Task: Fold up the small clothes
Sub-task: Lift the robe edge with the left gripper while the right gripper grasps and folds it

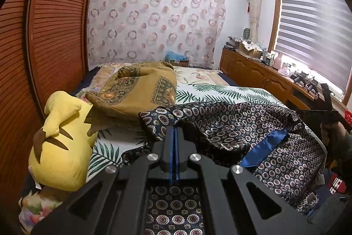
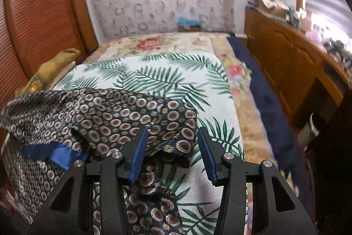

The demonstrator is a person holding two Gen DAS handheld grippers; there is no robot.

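A dark navy garment (image 1: 237,122) with round medallion print and a bright blue trim band (image 1: 264,147) lies crumpled on the palm-leaf bedspread (image 1: 220,91). My left gripper (image 1: 175,131) is shut on a fold of the garment's left edge, and the cloth hangs down under it. In the right wrist view the garment (image 2: 110,116) lies on the left with its blue trim (image 2: 50,152). My right gripper (image 2: 172,136) is open, its blue pads (image 2: 140,149) on either side of the garment's right corner, not pinching it.
A yellow plush toy (image 1: 59,147) and a mustard patterned cushion (image 1: 140,87) lie at the bed's left beside a louvred wooden wardrobe (image 1: 50,25). A wooden cabinet (image 2: 286,58) with clutter runs along the right under the window. A dark blue strip (image 2: 270,107) edges the bed.
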